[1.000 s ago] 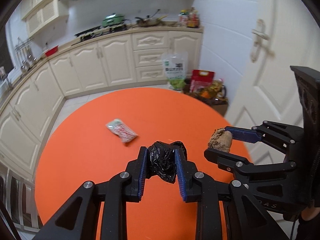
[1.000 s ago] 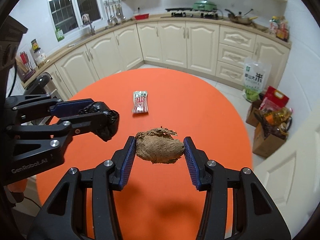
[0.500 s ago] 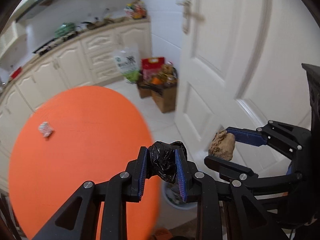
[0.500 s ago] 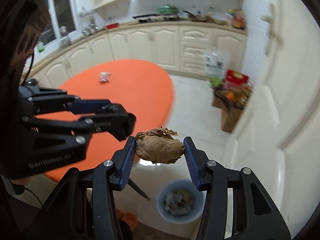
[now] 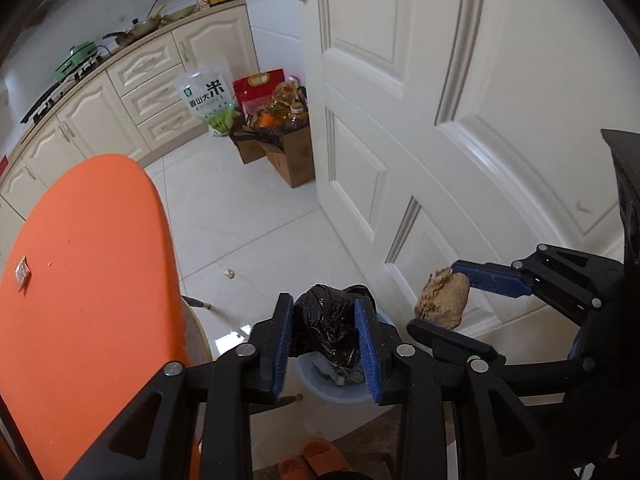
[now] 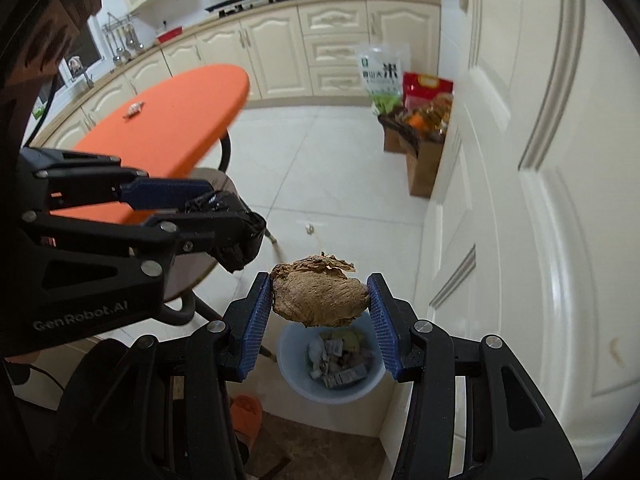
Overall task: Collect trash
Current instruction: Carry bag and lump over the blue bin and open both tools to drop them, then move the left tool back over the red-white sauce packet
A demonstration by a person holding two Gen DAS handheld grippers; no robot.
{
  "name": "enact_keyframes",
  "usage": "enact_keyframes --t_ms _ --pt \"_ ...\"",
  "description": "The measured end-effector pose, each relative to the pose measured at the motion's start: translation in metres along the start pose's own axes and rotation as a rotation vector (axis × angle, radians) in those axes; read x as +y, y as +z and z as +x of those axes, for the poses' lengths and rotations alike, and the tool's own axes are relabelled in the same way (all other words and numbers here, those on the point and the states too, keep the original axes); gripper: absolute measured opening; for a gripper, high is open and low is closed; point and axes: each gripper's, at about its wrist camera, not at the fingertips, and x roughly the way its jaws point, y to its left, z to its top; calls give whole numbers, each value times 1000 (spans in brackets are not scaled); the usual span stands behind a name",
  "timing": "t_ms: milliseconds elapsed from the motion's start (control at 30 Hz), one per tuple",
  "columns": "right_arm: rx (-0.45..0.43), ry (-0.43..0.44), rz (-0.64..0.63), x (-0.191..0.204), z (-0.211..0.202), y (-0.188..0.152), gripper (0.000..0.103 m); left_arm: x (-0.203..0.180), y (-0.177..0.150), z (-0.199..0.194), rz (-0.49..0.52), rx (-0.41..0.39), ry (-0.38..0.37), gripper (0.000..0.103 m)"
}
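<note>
My left gripper (image 5: 325, 320) is shut on a crumpled black plastic bag (image 5: 326, 330), also seen in the right wrist view (image 6: 236, 236). My right gripper (image 6: 320, 300) is shut on a brown crumpled paper wad (image 6: 320, 298), also seen in the left wrist view (image 5: 442, 300). Both are held in the air above a pale blue trash bin (image 6: 292, 376) on the floor, partly filled with wrappers; the bin also shows in the left wrist view (image 5: 328, 392). A small snack wrapper (image 5: 23, 272) lies on the orange round table (image 5: 92, 280).
A white door (image 5: 460, 120) stands close on the right. Cardboard boxes (image 5: 290, 156) with oil bottles and rice bags sit by the cream cabinets (image 6: 280, 48). A small scrap (image 5: 230, 273) lies on the tiled floor. Orange slippers (image 5: 316, 460) lie near the bin.
Both grippers have swung right, away from the table and over the trash bin by the door, still holding their loads. The table now lies at the left.
</note>
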Motion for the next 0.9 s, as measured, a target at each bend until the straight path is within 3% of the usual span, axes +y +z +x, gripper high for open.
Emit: enact_keyframes --t_ms 67,367,667,900 --pt "13 1 8 -5 8 -2 46 -4 7 12 6 22 -6 42" --pt "41 -1 24 -4 31 -7 47 2 19 21 3 45 -13 45" --pt "-3 7 20 13 10 7 54 24 -2 -19 -32 7 -20 45" --pt "-91 25 -17 48 -25 33 61 77 -21 -78 -90 -71 3 45"
